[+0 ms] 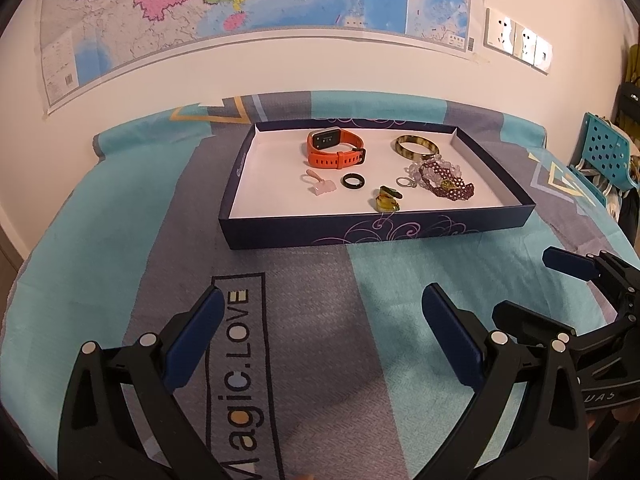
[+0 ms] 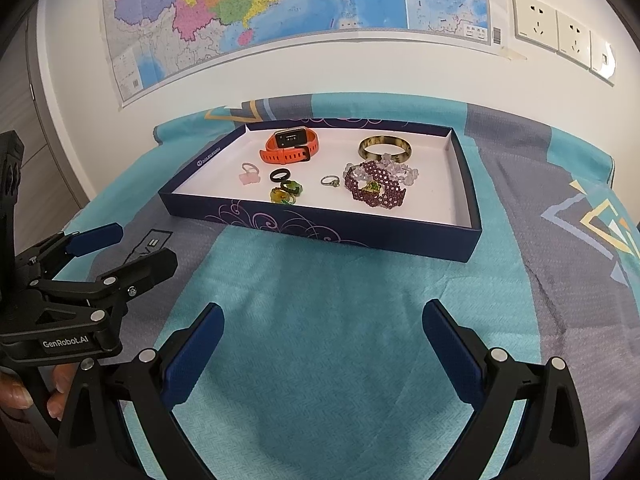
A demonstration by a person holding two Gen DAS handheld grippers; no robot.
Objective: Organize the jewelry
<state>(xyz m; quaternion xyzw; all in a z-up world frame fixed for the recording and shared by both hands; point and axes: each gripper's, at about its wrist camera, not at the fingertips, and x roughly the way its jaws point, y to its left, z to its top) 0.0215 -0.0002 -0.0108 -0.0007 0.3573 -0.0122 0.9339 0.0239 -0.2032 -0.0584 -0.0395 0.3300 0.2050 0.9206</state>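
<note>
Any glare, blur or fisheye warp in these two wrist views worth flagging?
Left wrist view: the white wall sockets are blown out by glare, the wall map's lower edge bows heavily, and the dark corners vignette. Right wrist view: the sockets are evenly lit with pin holes readable; the navy cardboard box tray and the orange smartwatch look sharp, under soft light with faint shadows.

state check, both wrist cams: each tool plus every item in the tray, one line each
left tool: open, empty, hovering short of the tray
right tool: open, empty
tray: lidless, on the cloth
orange watch: strap buckled, lying in tray
tortoiseshell bangle: flat, in tray
purple beaded bracelet: lying against the clear bead bracelet
black ring: flat, alone
silver ring: loose in tray
pink ring: loose in tray
</note>
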